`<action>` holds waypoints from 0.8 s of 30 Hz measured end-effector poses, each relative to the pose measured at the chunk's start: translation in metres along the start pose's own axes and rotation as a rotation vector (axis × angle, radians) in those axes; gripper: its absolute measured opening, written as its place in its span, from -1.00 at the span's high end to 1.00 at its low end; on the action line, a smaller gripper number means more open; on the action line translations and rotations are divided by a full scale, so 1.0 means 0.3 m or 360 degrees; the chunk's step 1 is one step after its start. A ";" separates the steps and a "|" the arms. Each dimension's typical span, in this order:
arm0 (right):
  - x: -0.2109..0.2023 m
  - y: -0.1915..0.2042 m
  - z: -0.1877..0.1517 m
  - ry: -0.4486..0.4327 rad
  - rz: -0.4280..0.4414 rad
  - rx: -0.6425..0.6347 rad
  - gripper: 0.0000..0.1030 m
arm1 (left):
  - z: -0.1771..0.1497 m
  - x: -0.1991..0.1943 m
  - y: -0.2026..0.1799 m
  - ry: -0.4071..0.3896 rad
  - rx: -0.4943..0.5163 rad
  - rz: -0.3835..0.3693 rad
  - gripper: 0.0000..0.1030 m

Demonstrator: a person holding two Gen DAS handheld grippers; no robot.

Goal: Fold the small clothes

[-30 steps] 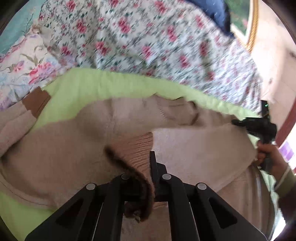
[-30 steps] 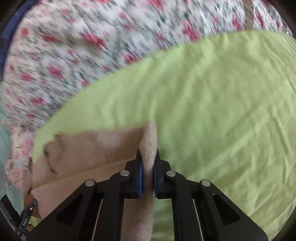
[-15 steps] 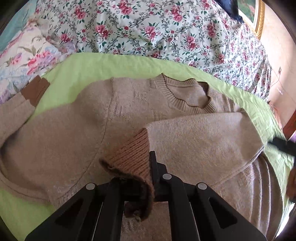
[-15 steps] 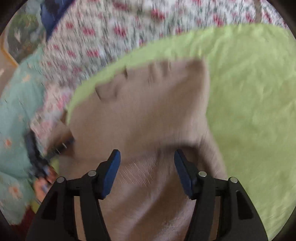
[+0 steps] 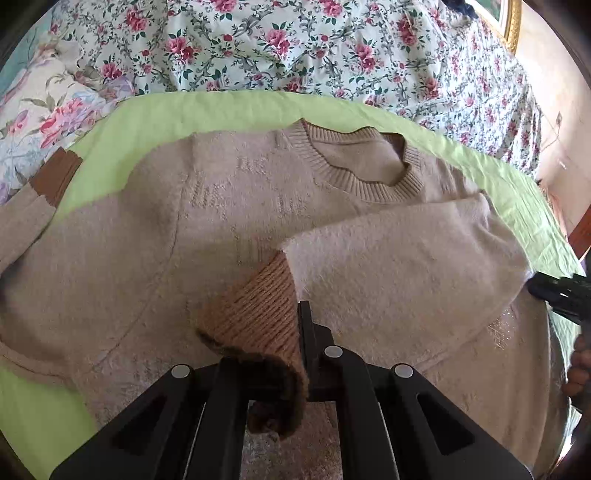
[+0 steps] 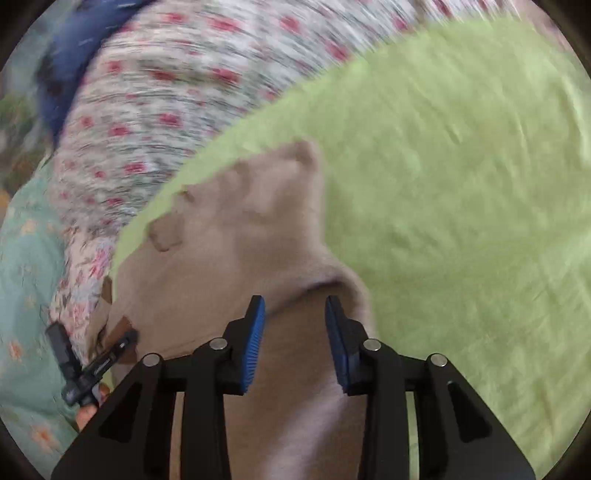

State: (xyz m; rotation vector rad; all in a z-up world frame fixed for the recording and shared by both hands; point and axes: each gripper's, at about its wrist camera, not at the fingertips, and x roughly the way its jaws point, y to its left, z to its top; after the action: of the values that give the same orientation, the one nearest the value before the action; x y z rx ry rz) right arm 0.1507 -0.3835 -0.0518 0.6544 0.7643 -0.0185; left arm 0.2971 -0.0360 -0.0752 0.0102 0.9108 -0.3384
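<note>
Green sheet (image 5: 229, 110) over floral bedspread (image 5: 295, 44).

One sweater (image 5: 229, 229), one green sheet (image 5: 221, 110), two grippers (image 5: 295, 332) (image 6: 295, 321).

I'm working in a home bedroom: beyond my jaws a floral bedsheet (image 5: 332, 48) covers the bed, a lime-green cloth (image 6: 461, 166) is spread over it, and a gilt picture frame (image 5: 511, 22) hangs far right.

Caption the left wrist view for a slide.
Left tongs shut on brown cuff, sleeve folded across beige sweater on green sheet.
</note>
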 end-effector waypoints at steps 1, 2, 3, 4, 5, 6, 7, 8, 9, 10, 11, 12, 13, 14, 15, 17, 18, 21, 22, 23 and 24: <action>-0.005 0.032 0.011 -0.0024 0.0038 -0.0035 0.23 | -0.002 -0.002 0.008 0.0002 -0.0012 -0.0016 0.91; 0.011 0.072 0.039 -0.0045 0.0085 -0.0086 0.13 | -0.002 -0.001 0.014 0.0004 -0.0024 -0.0028 0.91; 0.051 0.105 0.069 -0.0042 0.0090 -0.0130 -0.08 | -0.003 0.002 0.018 0.0010 -0.0037 -0.0035 0.91; 0.103 0.119 0.098 -0.0019 0.0073 -0.0168 -0.19 | -0.001 0.006 0.019 0.0017 -0.0043 -0.0034 0.91; 0.169 0.117 0.129 0.0029 0.0036 -0.0180 -0.23 | -0.001 0.008 0.019 0.0024 -0.0046 -0.0030 0.91; 0.246 0.097 0.159 0.0094 -0.0052 -0.0170 -0.23 | -0.001 0.008 0.016 0.0026 -0.0044 -0.0022 0.91; 0.310 0.064 0.182 0.0146 -0.0180 -0.0163 -0.20 | 0.001 0.009 0.014 0.0025 -0.0041 -0.0018 0.91; 0.333 0.022 0.193 0.0141 -0.0271 -0.0154 -0.10 | 0.000 0.006 0.014 0.0024 -0.0039 -0.0015 0.90; 0.337 -0.001 0.205 0.0107 -0.0282 -0.0143 0.17 | -0.001 0.003 0.020 0.0025 -0.0041 -0.0012 0.89; 0.327 -0.022 0.214 0.0087 -0.0279 -0.0111 0.25 | -0.004 0.002 0.030 0.0029 -0.0046 -0.0007 0.85; 0.303 -0.043 0.218 0.0081 -0.0252 -0.0040 0.26 | -0.007 0.000 0.043 0.0037 -0.0050 -0.0001 0.83; 0.282 -0.044 0.216 0.0068 -0.0264 -0.0014 0.14 | -0.014 -0.005 0.059 0.0046 -0.0056 0.0003 0.83; 0.245 -0.041 0.205 0.0036 -0.0336 -0.0005 0.02 | -0.020 -0.013 0.072 0.0047 -0.0059 0.0000 0.82; 0.212 -0.038 0.192 0.0009 -0.0325 -0.0001 -0.14 | -0.030 -0.026 0.087 0.0044 -0.0058 -0.0001 0.80; 0.188 -0.034 0.180 0.0002 -0.0283 0.0010 -0.14 | -0.043 -0.044 0.102 0.0043 -0.0052 0.0015 0.79; 0.125 -0.002 0.120 -0.0001 -0.0123 0.0026 -0.15 | -0.066 -0.078 0.132 0.0048 -0.0063 0.0043 0.75; 0.102 0.013 0.099 0.0003 -0.0092 0.0008 -0.15 | -0.075 -0.097 0.147 0.0045 -0.0077 0.0055 0.75; 0.046 0.114 -0.001 0.0030 0.0026 -0.0086 -0.21 | -0.096 -0.193 0.205 -0.0021 -0.0121 0.0121 0.75; 0.040 0.136 -0.028 0.0053 0.0063 -0.0097 -0.23 | -0.094 -0.216 0.225 -0.0034 -0.0133 0.0136 0.75; 0.038 0.173 -0.065 0.0095 0.0113 -0.0120 -0.26 | -0.088 -0.233 0.244 -0.0046 -0.0142 0.0152 0.69; 0.038 0.195 -0.088 0.0121 0.0139 -0.0138 -0.28 | -0.075 -0.249 0.265 -0.0057 -0.0142 0.0191 0.63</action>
State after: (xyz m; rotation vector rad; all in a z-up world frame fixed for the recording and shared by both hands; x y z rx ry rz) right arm 0.1565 -0.3195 -0.0414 0.6079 0.8048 0.1193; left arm 0.2609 0.0638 -0.0417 -0.0232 0.8847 -0.1856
